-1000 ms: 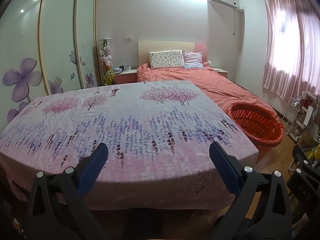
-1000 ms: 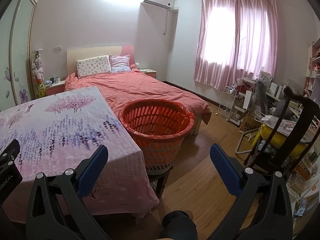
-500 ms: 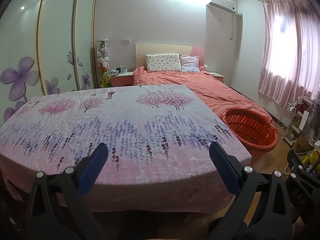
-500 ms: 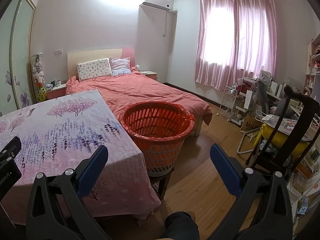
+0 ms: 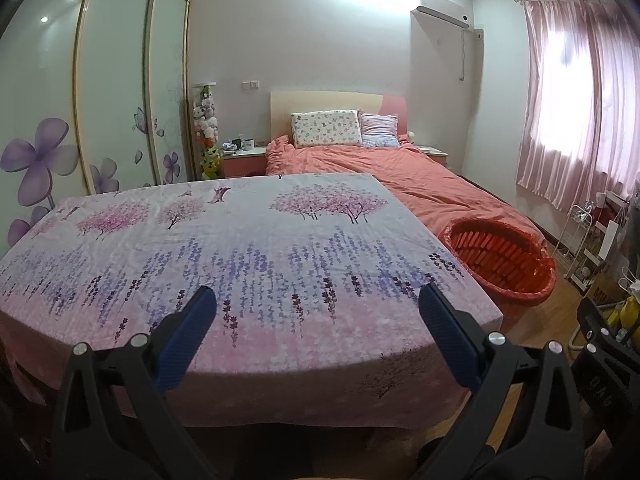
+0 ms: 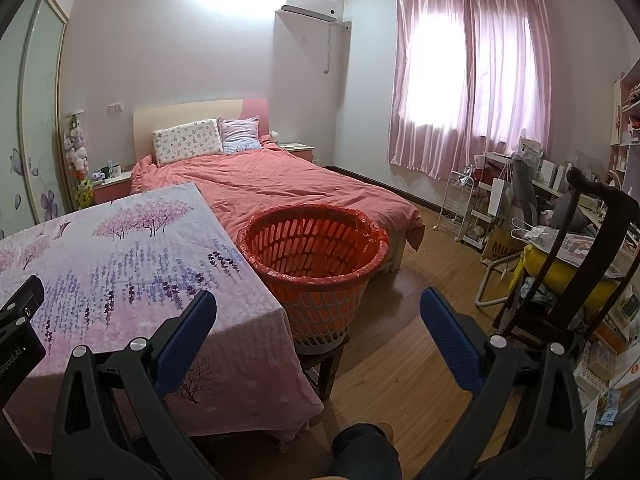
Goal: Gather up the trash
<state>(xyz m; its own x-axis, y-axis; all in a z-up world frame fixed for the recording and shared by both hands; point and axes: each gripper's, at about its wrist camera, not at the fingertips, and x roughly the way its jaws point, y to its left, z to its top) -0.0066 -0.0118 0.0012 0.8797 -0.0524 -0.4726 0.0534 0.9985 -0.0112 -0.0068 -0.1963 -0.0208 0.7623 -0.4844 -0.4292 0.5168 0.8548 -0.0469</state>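
Trash: none that I can pick out in either view; the table cloth (image 5: 248, 248) shows bare print only.

Nearest, left claw (image 5: 318, 314): blue pads spread wide, nothing between them, hanging over the cloth's near edge at 6 o'clock.

Right claw (image 6: 318, 314): likewise wide apart and empty, aimed past the table corner toward the floor (image 6: 404, 364). A dark trouser leg (image 6: 362, 454) sits below it at 6 o'clock.

Basket (image 6: 314, 268): orange, slotted, lined with a red bag, set on a low stool (image 6: 326, 364) just beside the table's right corner, at 12 o'clock from my right claw and 3 o'clock from my left. It looks empty. I take it for the place where the trash goes.

Chair (image 6: 580, 260): dark wood, at 3 o'clock in the right view, with yellow stuff and papers on it. Clutter runs along that wall; I cannot tell whether any of it counts as trash.

Bed (image 6: 288, 184): coral cover, two pillows, at 12 o'clock beyond the basket.

Handling, my judgement: whatever turns up will likely be light and soft, paper or wrappers. I would pinch it across a crumpled fold, gently, since thin film slips. The bag rim is loose; drop in from above, not against it.
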